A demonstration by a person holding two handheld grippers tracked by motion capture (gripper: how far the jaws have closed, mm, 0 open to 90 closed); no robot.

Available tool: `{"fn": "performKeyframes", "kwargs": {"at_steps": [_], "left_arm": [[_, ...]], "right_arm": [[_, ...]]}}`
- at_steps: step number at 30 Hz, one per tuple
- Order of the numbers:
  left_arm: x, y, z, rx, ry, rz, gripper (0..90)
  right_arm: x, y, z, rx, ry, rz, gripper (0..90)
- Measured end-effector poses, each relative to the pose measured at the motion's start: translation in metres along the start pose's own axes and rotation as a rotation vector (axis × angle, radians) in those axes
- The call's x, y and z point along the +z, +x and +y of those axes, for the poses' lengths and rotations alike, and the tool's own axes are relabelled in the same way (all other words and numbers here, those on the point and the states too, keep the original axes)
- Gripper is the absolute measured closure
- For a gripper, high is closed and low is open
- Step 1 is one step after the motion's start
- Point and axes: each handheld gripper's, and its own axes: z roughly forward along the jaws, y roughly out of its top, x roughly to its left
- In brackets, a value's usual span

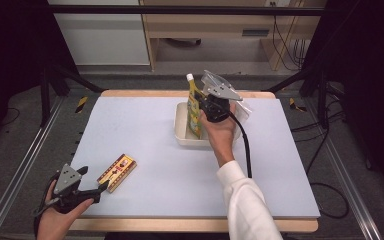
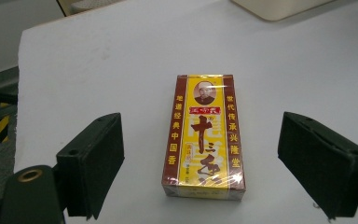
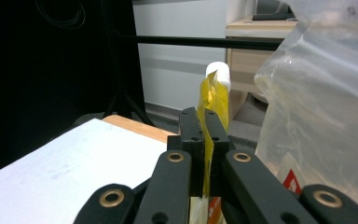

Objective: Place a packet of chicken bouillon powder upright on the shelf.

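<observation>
A yellow spouted pouch (image 1: 194, 107) with a white cap stands upright in a white tray (image 1: 181, 131) at the table's back centre. My right gripper (image 1: 206, 111) is shut on the pouch; in the right gripper view the black jaws pinch the yellow pouch (image 3: 210, 116) just below its cap. A red and yellow box (image 1: 117, 172) lies flat near the front left. My left gripper (image 1: 100, 189) stands open just in front of it; in the left gripper view the box (image 2: 204, 137) lies between and beyond the wide-apart pads (image 2: 93, 161), untouched.
A clear plastic bag (image 3: 321, 107) sits at the tray's right side, close to the right gripper. The grey mat (image 1: 145, 135) covers the wooden table. Dark frame rails run along both sides, and a cable trails from the right gripper over the mat.
</observation>
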Motion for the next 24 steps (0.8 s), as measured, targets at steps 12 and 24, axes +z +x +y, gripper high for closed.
{"fn": "performKeyframes", "kwargs": {"at_steps": [12,24], "left_arm": [[0.001,-0.001,0.0,0.004,0.005,-0.001,14.1],[0.001,-0.002,0.0,0.01,0.012,-0.004,14.0]], "right_arm": [[-0.001,0.006,-0.006,0.01,0.029,0.012,90.0],[-0.007,0.011,-0.003,0.027,0.051,0.035,70.4]]}}
